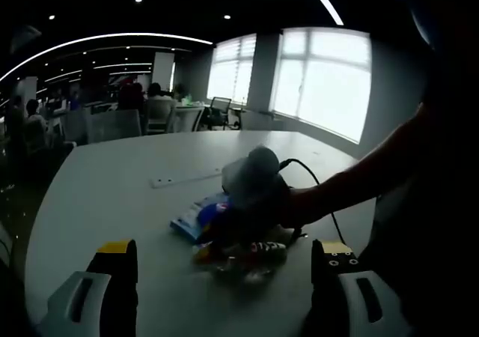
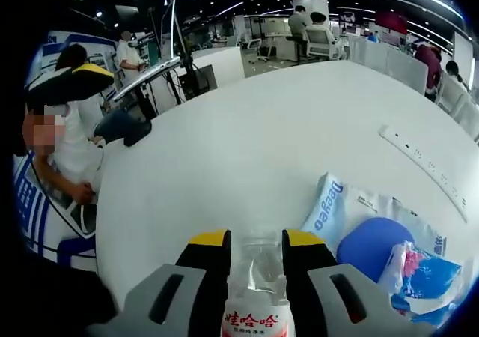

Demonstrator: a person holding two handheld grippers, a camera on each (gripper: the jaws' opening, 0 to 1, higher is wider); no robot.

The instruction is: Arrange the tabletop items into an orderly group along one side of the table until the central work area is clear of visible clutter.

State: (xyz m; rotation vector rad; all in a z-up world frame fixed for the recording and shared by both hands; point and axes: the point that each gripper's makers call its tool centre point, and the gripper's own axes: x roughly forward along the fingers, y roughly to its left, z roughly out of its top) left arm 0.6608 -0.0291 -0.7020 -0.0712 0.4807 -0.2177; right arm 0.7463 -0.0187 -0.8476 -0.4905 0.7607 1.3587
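Observation:
My right gripper [image 2: 254,241] is shut on a clear plastic water bottle [image 2: 253,284] with a red label, held between its yellow-tipped jaws low over the white table [image 2: 247,135]. Just right of it lie a blue and white packet [image 2: 340,206], a blue round item [image 2: 373,249] and a pink and blue wrapper [image 2: 419,269]. In the left gripper view my left gripper [image 1: 224,260] stands wide open with nothing between its fingers. It faces the same pile [image 1: 206,219], where the right gripper [image 1: 247,219] and a person's arm [image 1: 359,180] come in from the right.
A white power strip [image 2: 423,165] [image 1: 187,178] lies farther out on the table. A black cable [image 1: 314,178] runs behind the pile. A seated person [image 2: 63,150] is at the table's left edge in the right gripper view. Office chairs and desks stand beyond.

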